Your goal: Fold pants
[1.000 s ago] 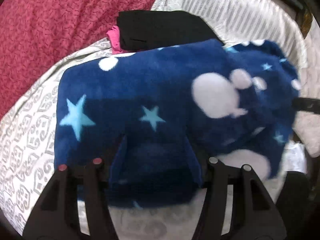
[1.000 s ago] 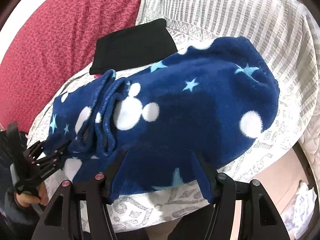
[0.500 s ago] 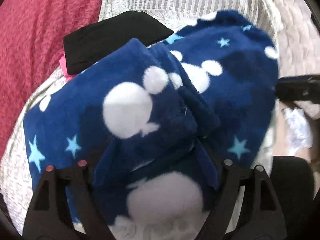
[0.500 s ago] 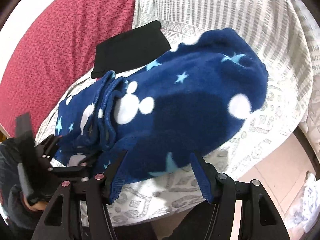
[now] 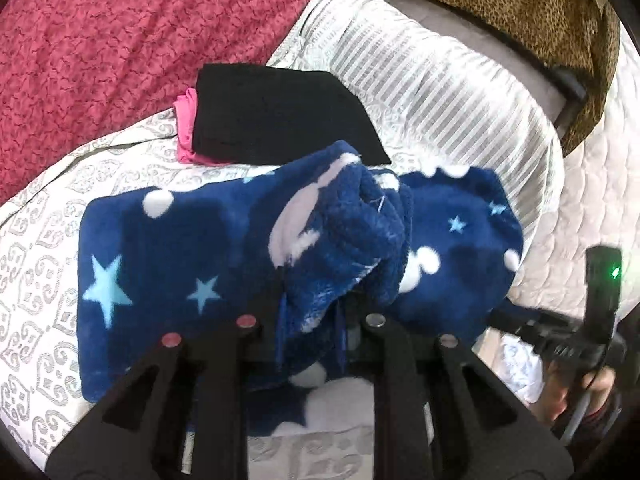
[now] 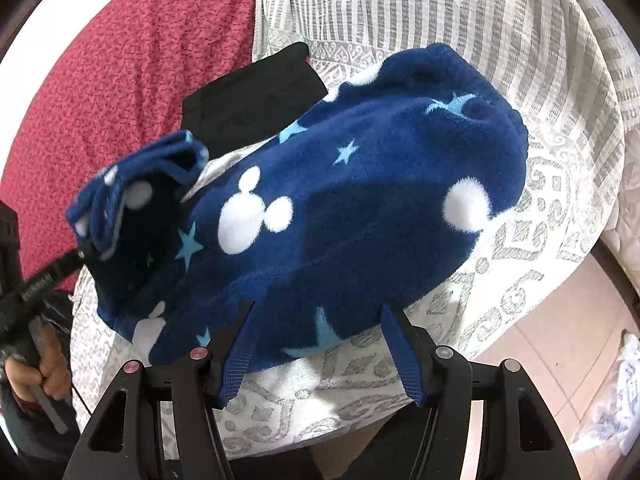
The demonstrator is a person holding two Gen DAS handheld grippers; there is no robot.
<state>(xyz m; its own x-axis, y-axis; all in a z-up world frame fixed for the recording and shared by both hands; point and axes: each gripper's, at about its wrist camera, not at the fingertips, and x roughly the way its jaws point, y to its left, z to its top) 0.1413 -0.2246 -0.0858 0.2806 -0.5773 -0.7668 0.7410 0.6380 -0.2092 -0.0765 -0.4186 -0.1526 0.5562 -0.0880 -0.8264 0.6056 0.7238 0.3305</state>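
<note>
We see the blue fleece pants point(image 6: 360, 216) on a grey-patterned white bedspread point(image 6: 520, 260), beside a red blanket point(image 5: 120, 40). Our left gripper's point(image 5: 310, 312) jaws are closing, clamped on a raised fold; the right gripper's point(image 6: 318, 312) stand apart, empty. No writing is legible.

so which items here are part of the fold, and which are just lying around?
In play:
blue fleece pants
left gripper, closing on a bunched pants end
right gripper, open

Lying about:
black folded garment
pink garment
red blanket
leopard-print fabric

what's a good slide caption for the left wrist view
Left gripper closing on a bunched edge of the blue fleece pants on the bed.
</note>
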